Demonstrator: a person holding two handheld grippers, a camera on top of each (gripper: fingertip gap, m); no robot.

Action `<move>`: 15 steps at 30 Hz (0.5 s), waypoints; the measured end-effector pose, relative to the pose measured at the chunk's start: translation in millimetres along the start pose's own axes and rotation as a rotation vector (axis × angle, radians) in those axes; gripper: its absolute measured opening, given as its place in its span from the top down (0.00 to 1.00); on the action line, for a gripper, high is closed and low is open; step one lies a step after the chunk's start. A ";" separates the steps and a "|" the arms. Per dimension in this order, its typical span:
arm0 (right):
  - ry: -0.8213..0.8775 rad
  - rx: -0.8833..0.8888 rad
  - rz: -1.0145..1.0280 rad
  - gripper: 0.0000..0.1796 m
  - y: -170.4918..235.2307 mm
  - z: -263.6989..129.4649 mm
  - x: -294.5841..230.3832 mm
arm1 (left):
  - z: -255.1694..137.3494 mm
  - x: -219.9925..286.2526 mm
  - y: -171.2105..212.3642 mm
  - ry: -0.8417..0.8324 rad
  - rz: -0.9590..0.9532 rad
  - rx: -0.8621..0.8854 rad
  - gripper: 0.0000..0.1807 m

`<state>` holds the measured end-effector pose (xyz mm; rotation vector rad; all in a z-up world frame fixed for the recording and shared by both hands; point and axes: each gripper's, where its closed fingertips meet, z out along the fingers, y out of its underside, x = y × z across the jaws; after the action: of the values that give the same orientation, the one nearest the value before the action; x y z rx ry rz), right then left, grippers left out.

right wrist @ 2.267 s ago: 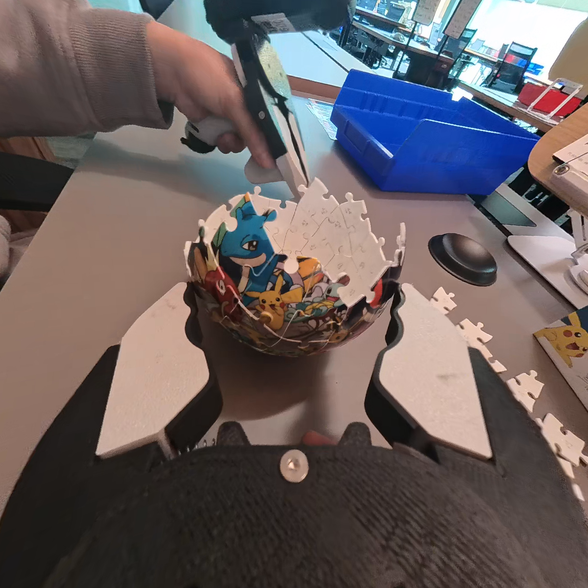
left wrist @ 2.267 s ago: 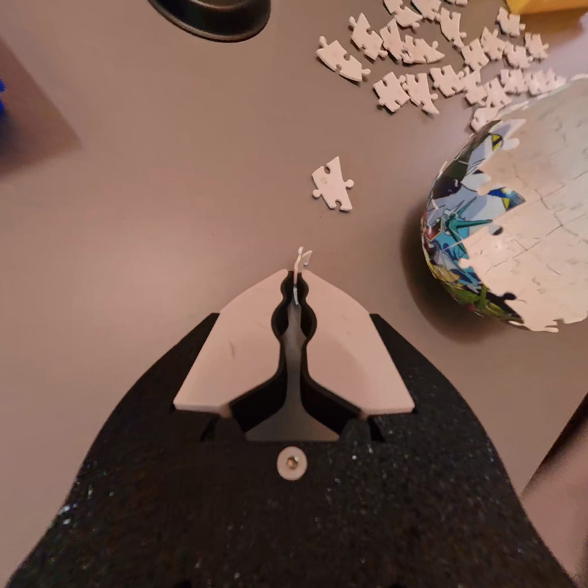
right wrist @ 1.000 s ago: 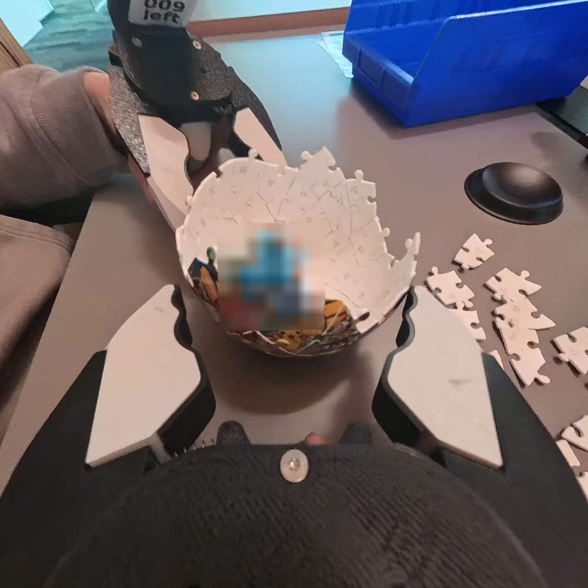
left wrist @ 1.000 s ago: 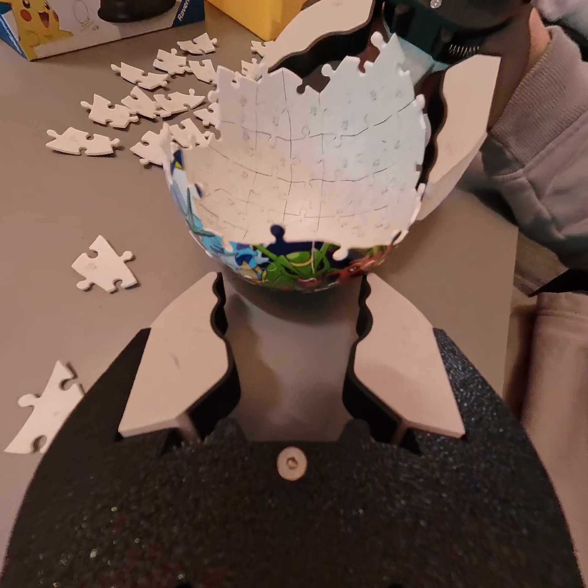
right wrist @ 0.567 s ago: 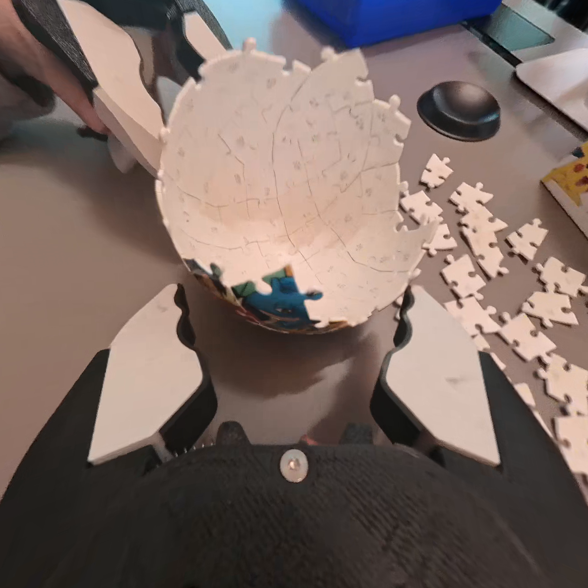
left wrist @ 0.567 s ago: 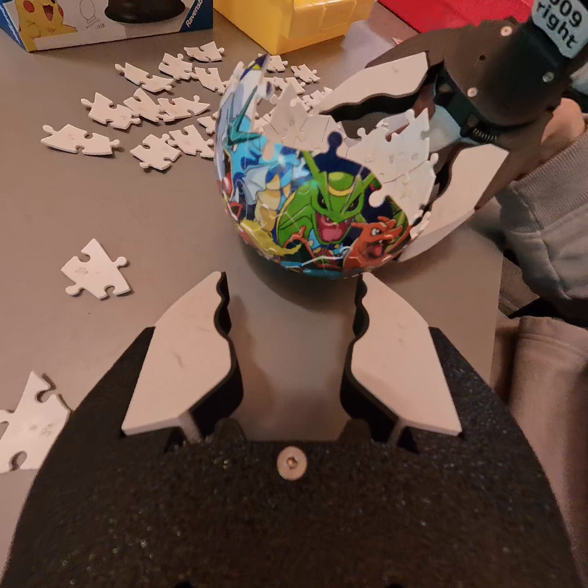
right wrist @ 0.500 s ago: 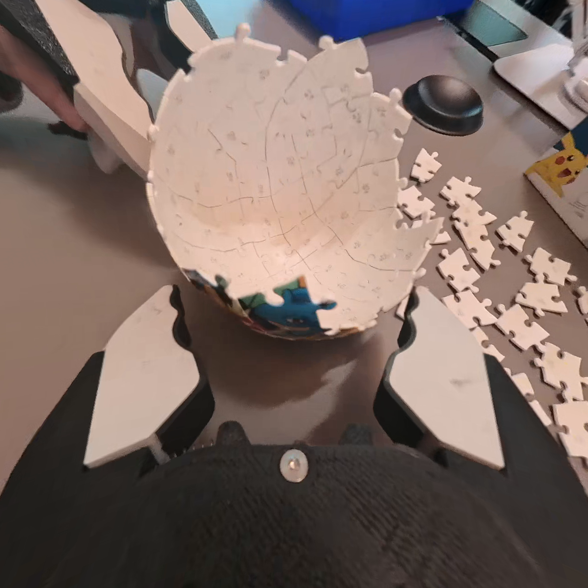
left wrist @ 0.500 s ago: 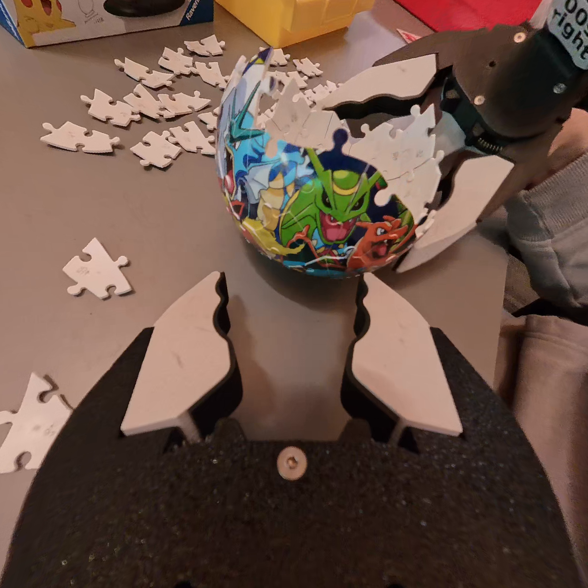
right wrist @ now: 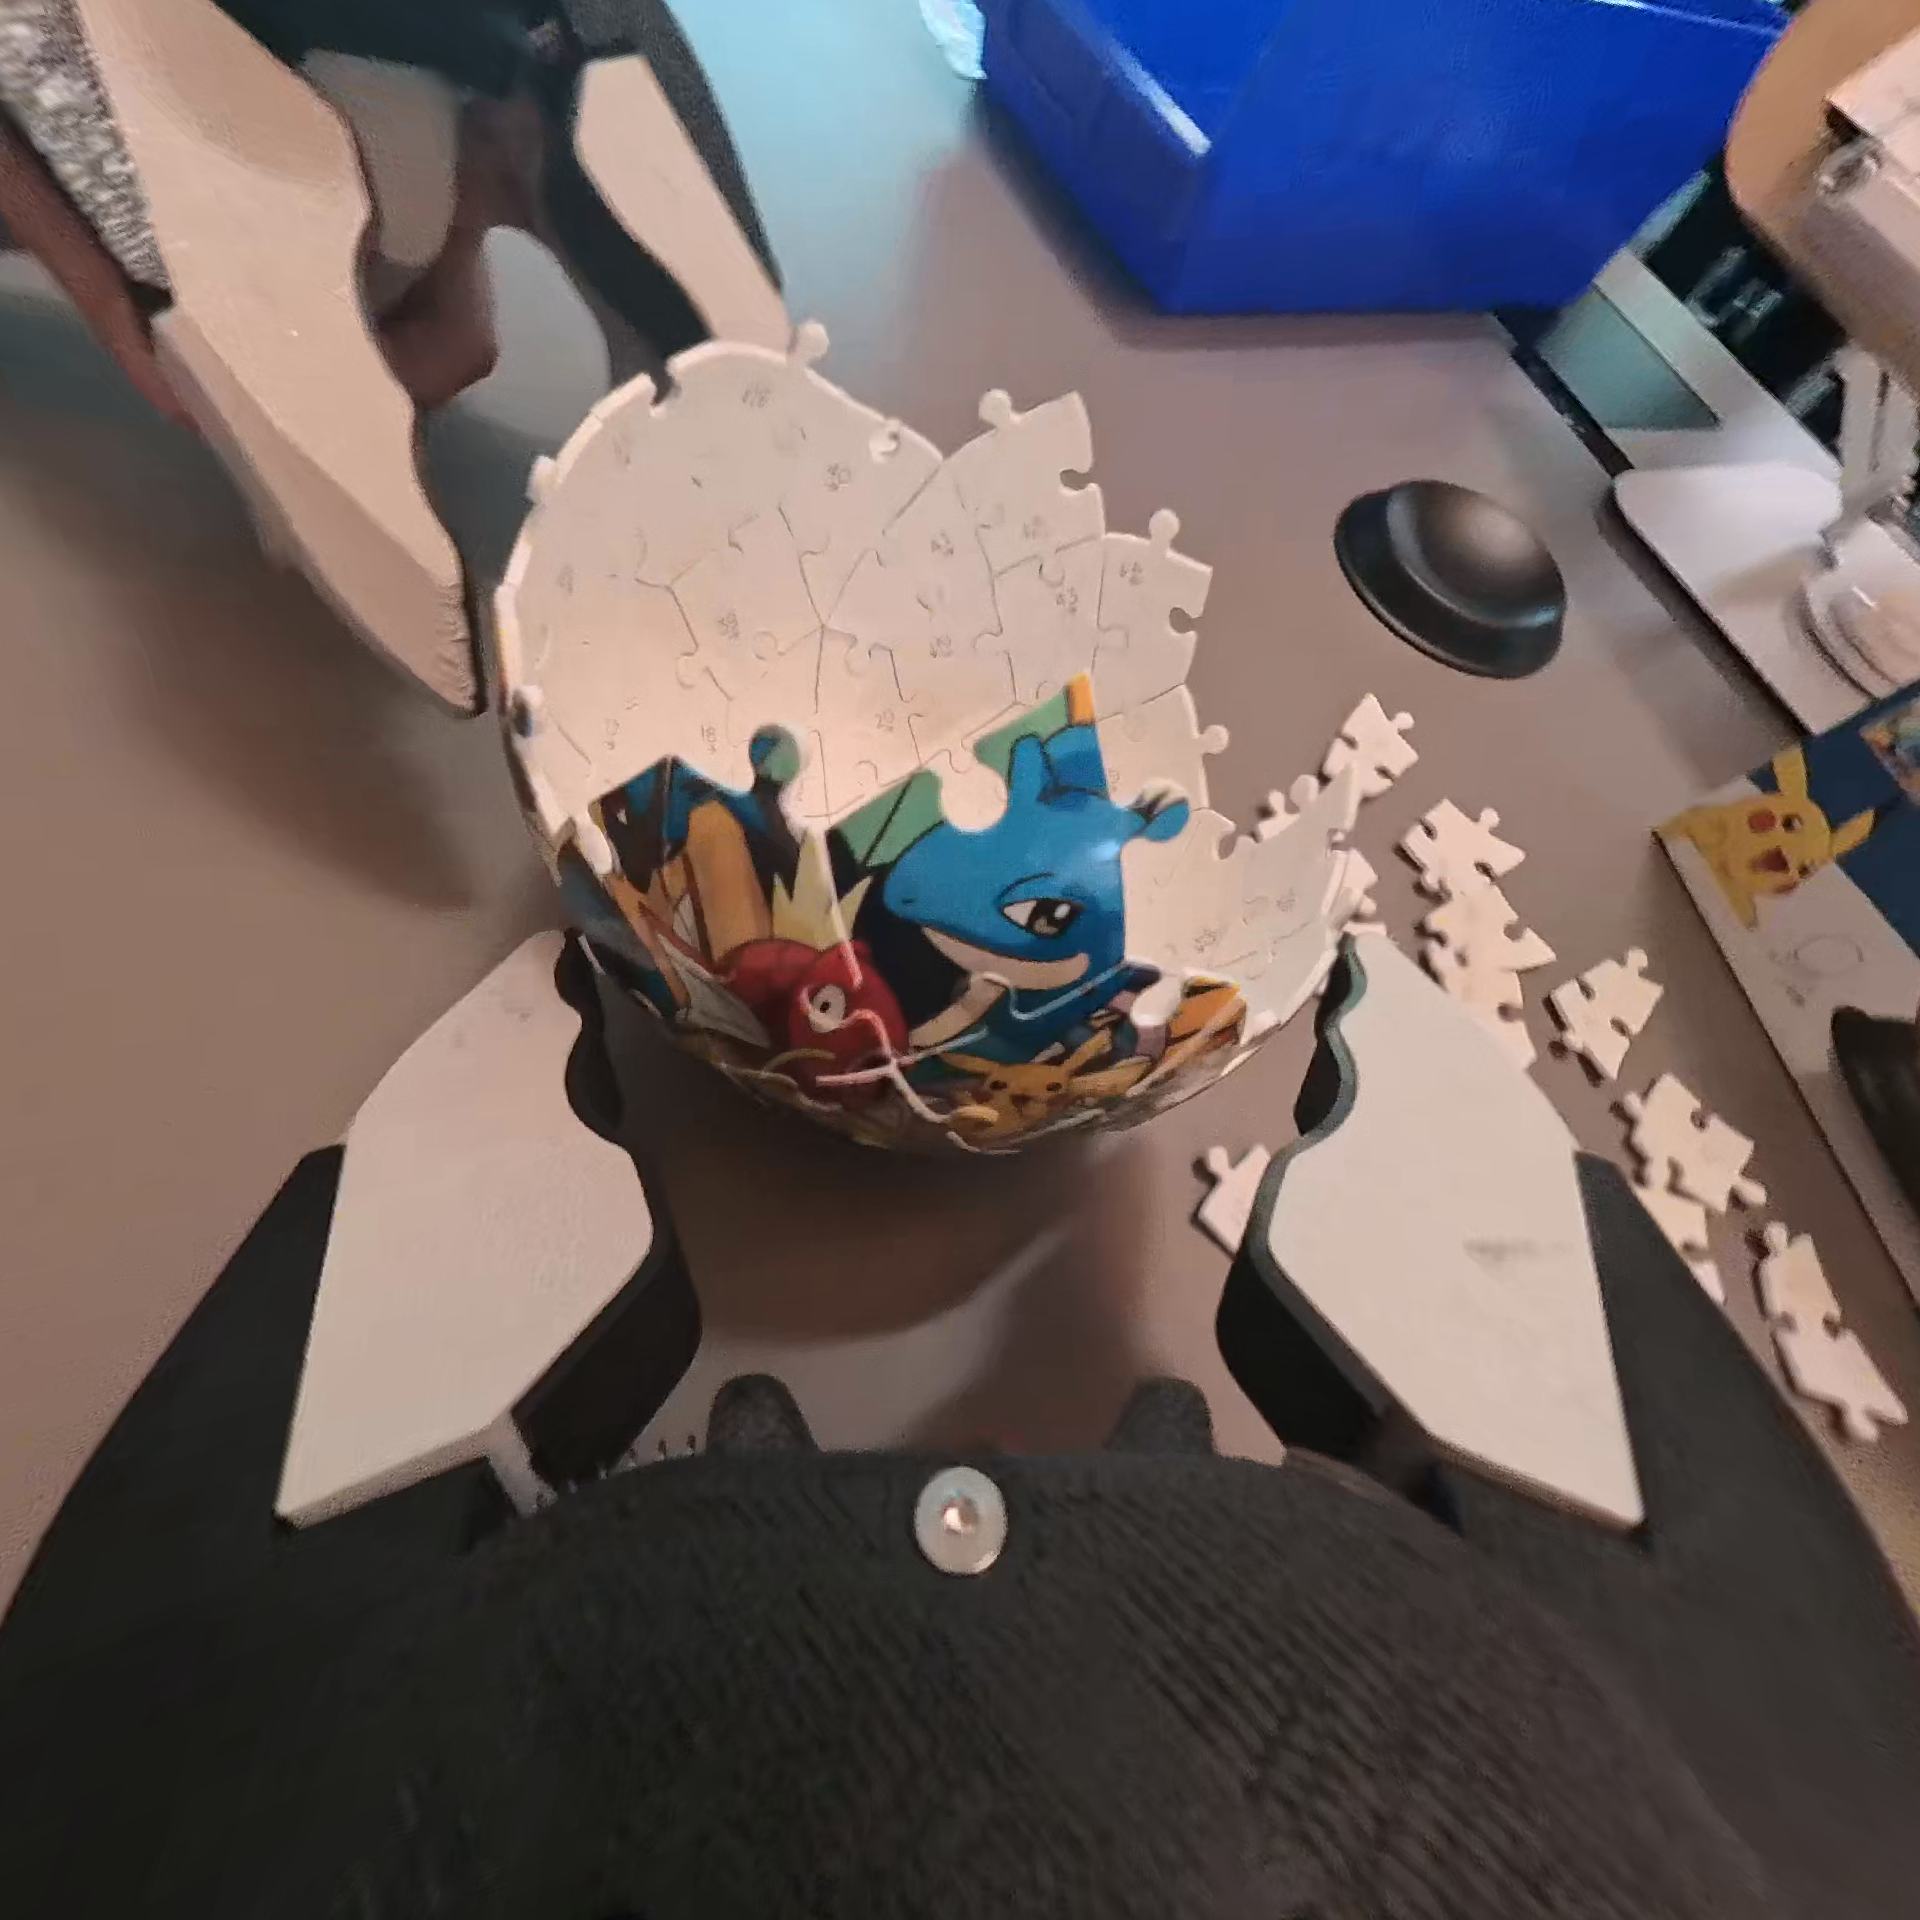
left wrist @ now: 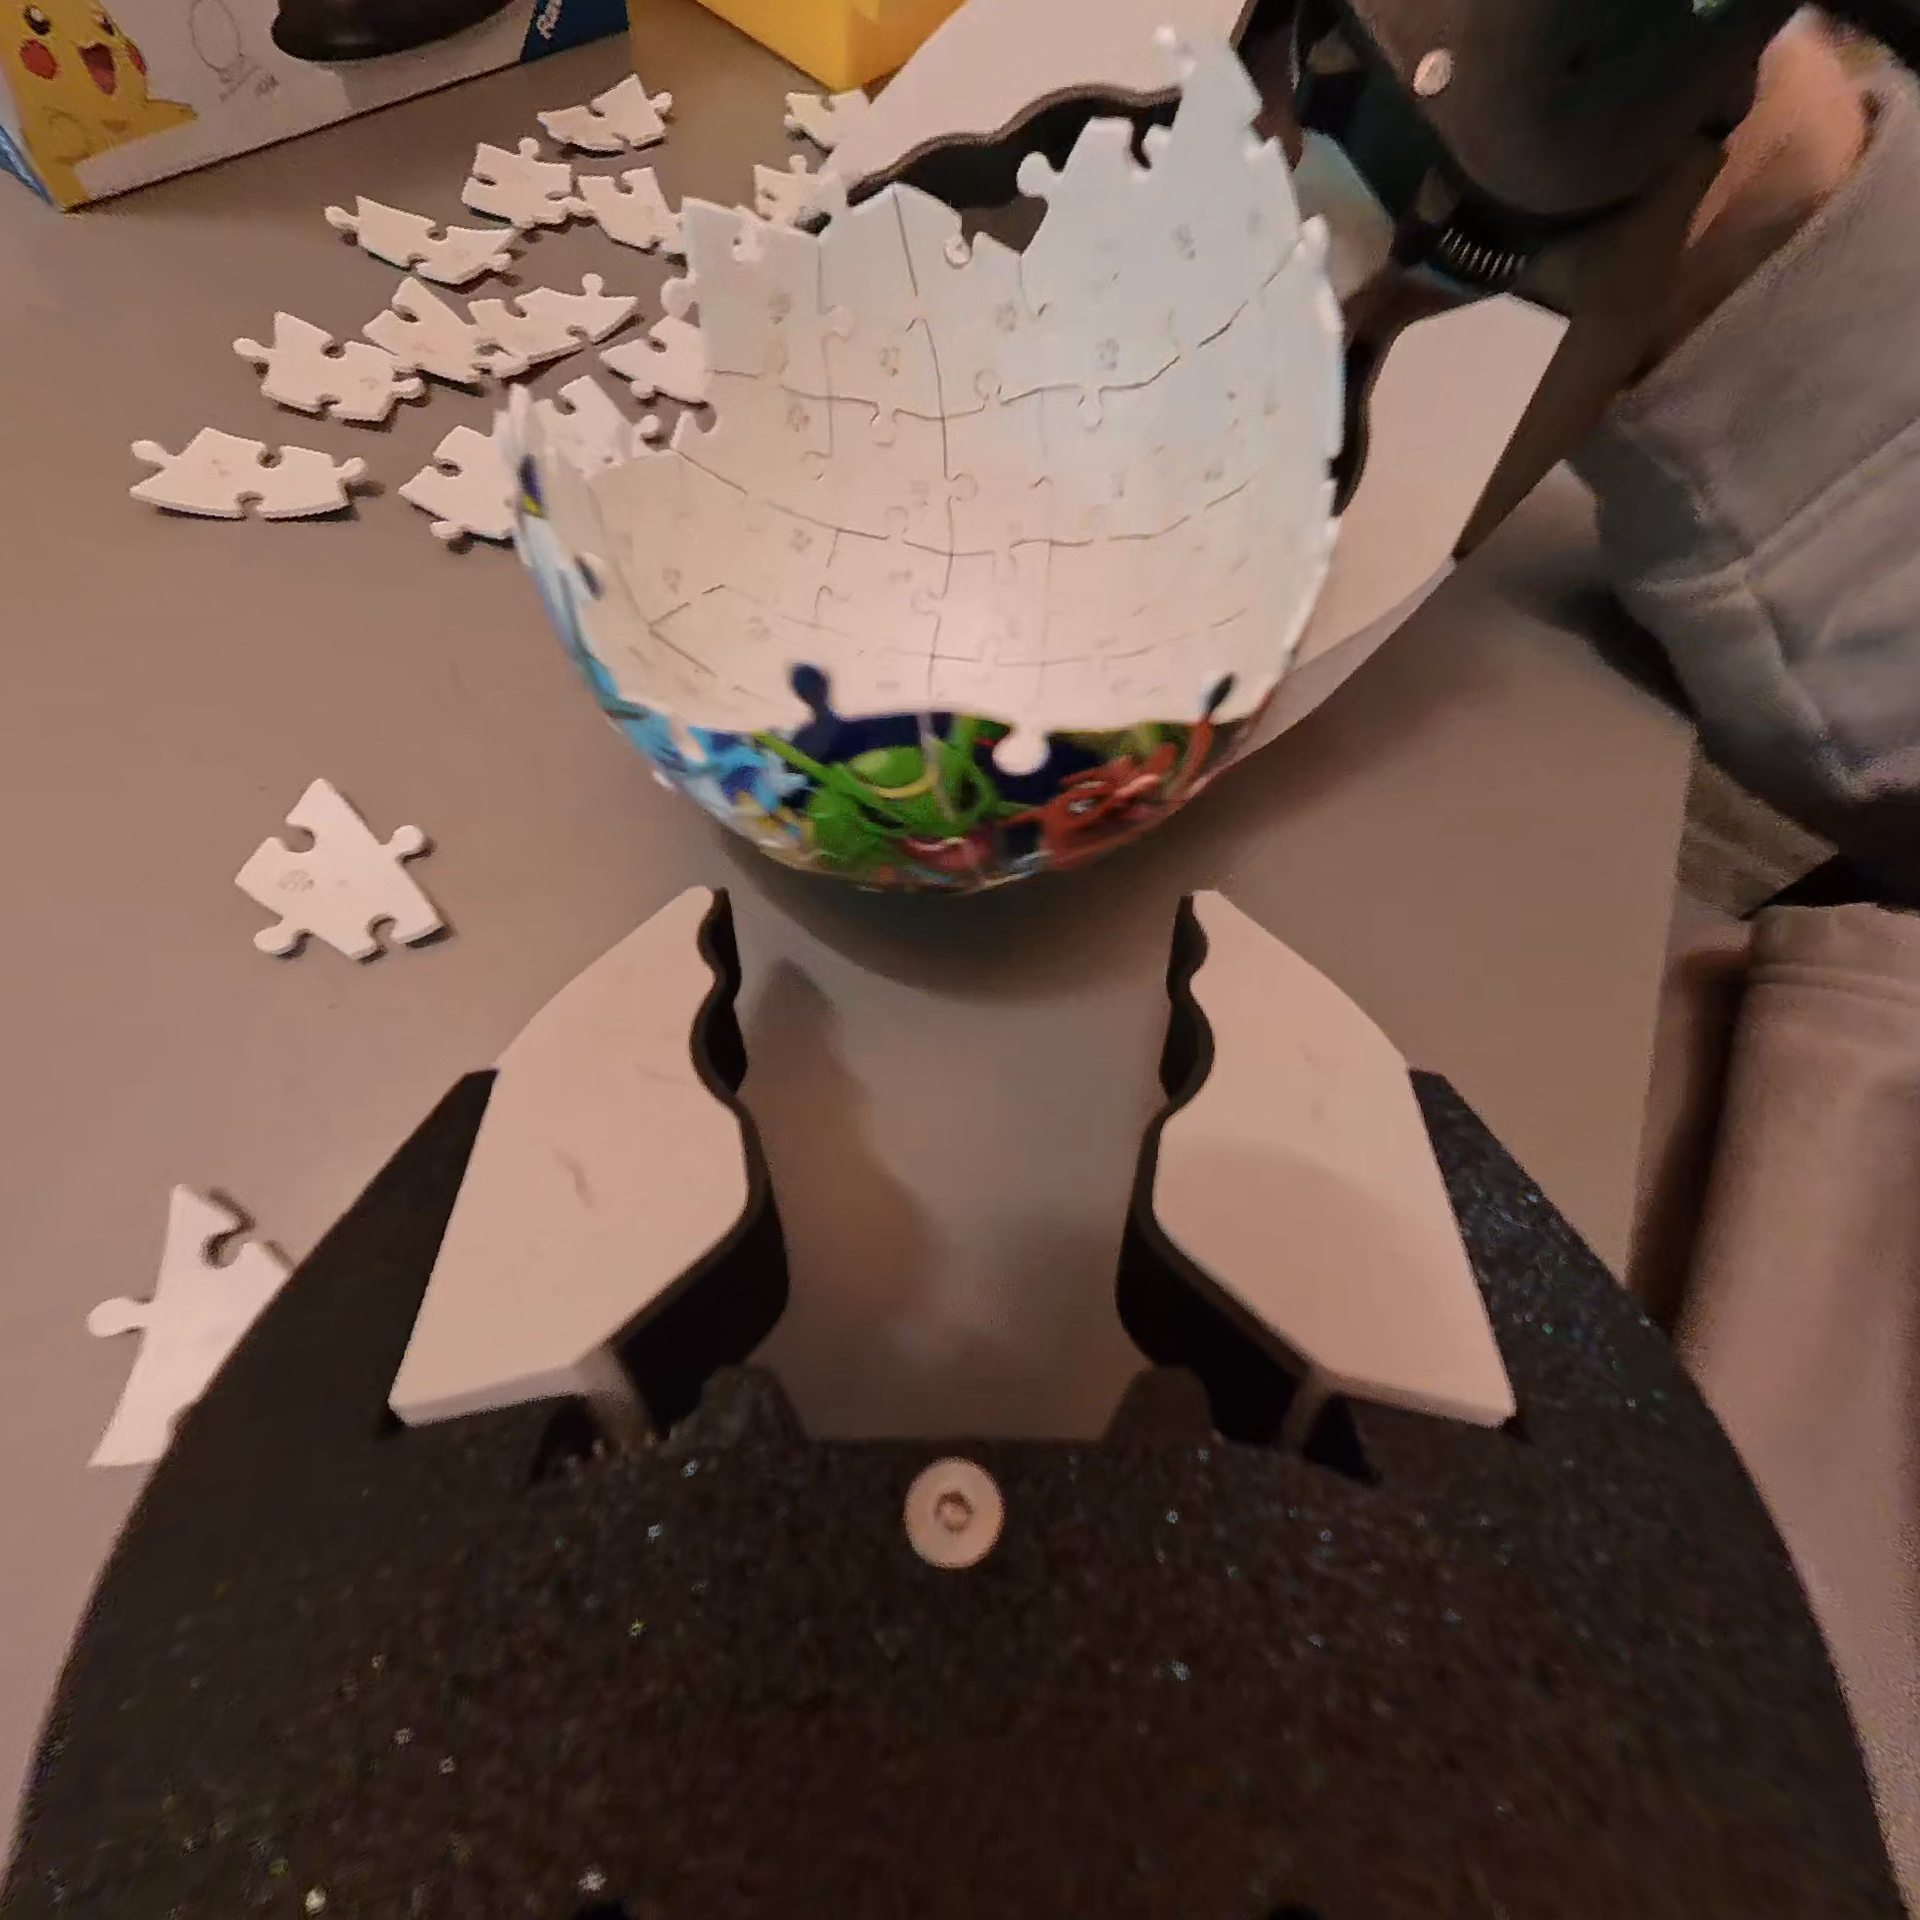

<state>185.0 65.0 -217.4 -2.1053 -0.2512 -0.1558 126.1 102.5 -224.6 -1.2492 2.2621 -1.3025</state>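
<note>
**Left wrist view.** The left gripper (left wrist: pixel 956 935) sits with its jaws apart and empty, just short of the shell (left wrist: pixel 966 468). This is the half-built, bowl-shaped shell of a plastic puzzle ball, white inside and printed with cartoon creatures outside. Two seconds ago this gripper pinched a single piece; that piece is gone from it. Half a second ago we faced the printed outside; now the shell is tipped and its white hollow opens toward us. The right gripper (left wrist: pixel 1055 447) straddles the shell from behind. Loose white puzzle pieces (left wrist: pixel 416 343) lie left of and beyond the shell on the grey table (left wrist: pixel 260 644). One lone piece (left wrist: pixel 332 873) lies near the shell's left. Another piece (left wrist: pixel 177 1320), nearer us than the shell, is partly cut off by the gripper's body.

**Right wrist view.** The right gripper (right wrist: pixel 956 966) is clamped on the shell (right wrist: pixel 831 623), one fingertip against each flank. The printed near wall, almost out of sight half a second ago, now fills the shell's lower half. A black round stand (right wrist: pixel 1455 582) sits right of the shell, and a blue plastic bin (right wrist: pixel 1351 135) lies beyond it. One white finger of the left gripper (right wrist: pixel 613 494) reaches the shell's left rim. Motion blur hides whether it touches. We cannot tell if the shell's base rests on the table or hangs just clear.
</note>
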 end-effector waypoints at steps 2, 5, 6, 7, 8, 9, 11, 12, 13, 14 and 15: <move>-0.048 -0.003 -0.046 0.29 -0.3 0.3 0.1 | -0.2 -6.0 3.6 -0.010 0.012 -0.026 0.54; -0.143 0.013 -0.077 0.29 -5.1 0.6 -2.5 | 4.7 -9.6 7.6 0.015 -0.015 -0.057 0.52; -0.179 0.024 -0.085 0.30 -8.4 -0.1 -3.8 | 6.8 -8.2 7.8 0.030 -0.014 -0.058 0.52; -0.219 0.039 -0.087 0.32 -12.5 -1.3 -5.5 | 8.6 -6.9 8.3 0.040 -0.006 -0.062 0.51; -0.259 0.048 -0.081 0.33 -16.2 -2.7 -7.1 | 9.9 -5.1 9.5 0.049 0.007 -0.069 0.50; -0.291 0.045 -0.078 0.33 -18.6 -3.5 -8.0 | 11.2 -3.4 10.5 0.054 0.019 -0.074 0.50; -0.321 0.026 -0.094 0.33 -19.6 -1.4 -6.1 | 13.8 -3.6 10.7 0.039 0.023 -0.070 0.50; -0.327 0.022 -0.089 0.33 -20.2 0.5 -4.5 | 14.6 -5.7 11.4 0.023 0.017 -0.075 0.50; -0.328 0.019 -0.076 0.33 -20.8 1.9 -2.8 | 14.9 -7.5 11.6 0.013 0.007 -0.078 0.50; -0.323 0.017 -0.063 0.33 -21.0 2.8 -0.7 | 15.1 -9.2 10.6 0.003 -0.009 -0.072 0.50; -0.307 0.013 -0.047 0.32 -20.4 3.2 2.7 | 15.0 -10.7 9.2 -0.003 -0.026 -0.063 0.50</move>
<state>182.7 78.4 -201.6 -2.1061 -0.4825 0.1428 136.1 104.2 -242.6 -1.3055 2.3087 -1.2461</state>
